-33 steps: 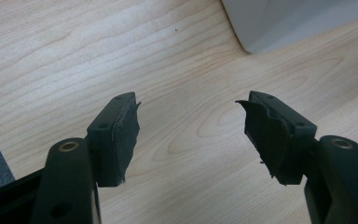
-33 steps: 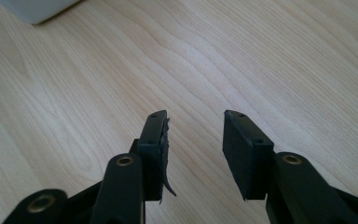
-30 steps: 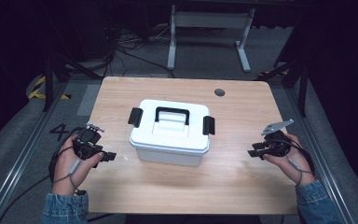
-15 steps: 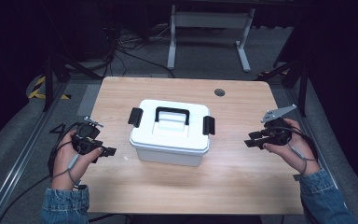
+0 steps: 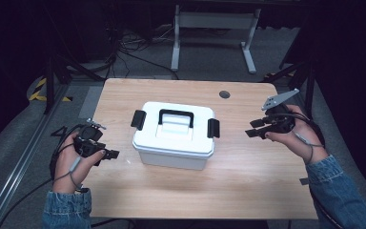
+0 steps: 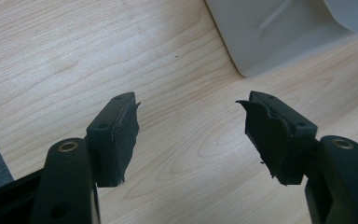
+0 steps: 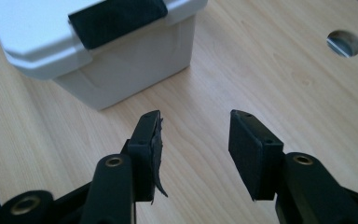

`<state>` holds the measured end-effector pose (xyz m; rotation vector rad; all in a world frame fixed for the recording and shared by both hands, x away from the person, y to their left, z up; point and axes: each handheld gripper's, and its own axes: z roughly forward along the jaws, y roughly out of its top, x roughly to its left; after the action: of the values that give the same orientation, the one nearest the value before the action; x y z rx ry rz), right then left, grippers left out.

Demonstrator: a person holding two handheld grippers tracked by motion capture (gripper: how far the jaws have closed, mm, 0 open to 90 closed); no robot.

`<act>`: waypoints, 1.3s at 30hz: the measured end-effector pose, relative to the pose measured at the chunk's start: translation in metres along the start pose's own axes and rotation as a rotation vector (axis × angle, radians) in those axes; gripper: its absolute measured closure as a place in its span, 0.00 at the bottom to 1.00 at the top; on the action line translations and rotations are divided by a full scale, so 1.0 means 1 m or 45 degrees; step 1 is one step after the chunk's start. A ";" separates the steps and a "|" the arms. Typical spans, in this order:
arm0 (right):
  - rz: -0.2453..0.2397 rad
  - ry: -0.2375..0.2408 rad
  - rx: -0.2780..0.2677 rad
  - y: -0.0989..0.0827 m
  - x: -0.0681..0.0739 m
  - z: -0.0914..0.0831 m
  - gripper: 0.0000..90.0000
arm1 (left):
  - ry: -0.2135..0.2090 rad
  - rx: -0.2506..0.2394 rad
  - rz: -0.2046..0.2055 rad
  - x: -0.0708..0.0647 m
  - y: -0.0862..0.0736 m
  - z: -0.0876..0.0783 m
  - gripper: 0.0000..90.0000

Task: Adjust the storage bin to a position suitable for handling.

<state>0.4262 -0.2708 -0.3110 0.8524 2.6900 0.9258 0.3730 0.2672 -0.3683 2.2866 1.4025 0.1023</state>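
Rectangular light wooden surface [image 5: 248, 191], seen from above, with a small round cable hole [image 5: 224, 94] near its far right corner. Near the middle, a white plastic storage box [image 5: 174, 143] with its lid on, a black carry handle [image 5: 176, 116] lying flat on top, and a black clip latch at each short end: left latch [image 5: 137, 119] and right latch [image 5: 213, 128], both folded against the lid.

Near the left edge, beside the box but not touching it, left hand [image 5: 71, 162] in a blue denim sleeve [image 5: 66, 210], wrapped around the black left gripper [image 5: 110, 153], aimed rightward toward the box's near left corner. From the left gripper view, left gripper [image 6: 189, 126] hanging just over bare wood, fingers [image 6: 114, 135] spread wide apart with nothing between them, worn black pads ragged at the edges, the box's lower white corner [image 6: 270, 32] ahead at upper right.

Toward the right edge, right hand [image 5: 290, 138] in a matching denim sleeve [image 5: 343, 191], holding the black right gripper [image 5: 252, 129] with a grey three-cornered plate [image 5: 279, 99] on top, pointed leftward at the box's right end, a clear gap of wood between. From the right gripper view, right gripper [image 7: 193, 135] with fingers [image 7: 254, 149] parted and empty, the left pad frayed, the box's end wall [image 7: 135, 60] and black latch [image 7: 116, 18] ahead at upper left, the cable hole [image 7: 344, 43] at upper right.

Black cables [image 5: 24, 191] trailing from the left gripper off the left edge. Beyond the far edge, dark floor with tangled cords and a pale metal frame [image 5: 214, 28].
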 end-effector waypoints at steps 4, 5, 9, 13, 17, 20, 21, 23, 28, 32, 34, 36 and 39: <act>0.003 0.005 -0.009 0.009 -0.001 -0.003 0.60 | -0.006 -0.009 -0.008 0.000 0.001 0.000 0.39; 0.022 0.019 0.000 0.012 -0.002 -0.003 0.60 | -0.005 -0.009 -0.007 0.000 0.001 0.000 0.39; 0.064 0.049 0.034 0.019 -0.004 -0.003 0.60 | -0.004 -0.003 -0.002 0.000 0.003 0.001 0.39; 0.037 0.043 0.037 0.028 -0.003 -0.003 0.57 | 0.003 -0.003 0.001 0.001 0.004 0.001 0.39; 0.011 0.052 0.027 0.038 -0.001 -0.002 0.57 | 0.000 0.000 0.002 0.001 0.004 0.000 0.39; -0.011 0.068 0.020 0.049 0.002 0.000 0.57 | 0.000 -0.003 0.000 0.001 0.003 0.000 0.39; -0.019 0.077 0.020 0.055 0.004 0.002 0.57 | 0.000 -0.001 0.001 0.001 0.003 0.000 0.39; -0.033 0.089 0.016 0.059 0.006 0.003 0.57 | -0.002 0.001 -0.001 0.001 0.003 0.000 0.39; -0.084 0.119 -0.003 0.083 0.014 0.013 0.57 | -0.004 -0.007 -0.005 0.002 0.002 0.000 0.39; -0.112 0.141 -0.008 0.099 0.019 0.022 0.57 | -0.002 -0.010 0.000 0.003 0.002 -0.001 0.39; -0.122 0.152 -0.004 0.106 0.022 0.026 0.57 | -0.007 -0.008 -0.007 0.003 0.002 -0.001 0.39; -0.141 0.158 -0.004 0.113 0.024 0.031 0.57 | -0.009 -0.007 -0.007 0.003 0.002 -0.001 0.39; -0.152 0.172 -0.007 0.120 0.026 0.036 0.56 | -0.007 -0.008 -0.007 0.003 0.002 0.000 0.39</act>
<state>0.4724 -0.1599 -0.2657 0.6419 2.8145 0.9965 0.3760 0.2697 -0.3678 2.2763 1.4032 0.0982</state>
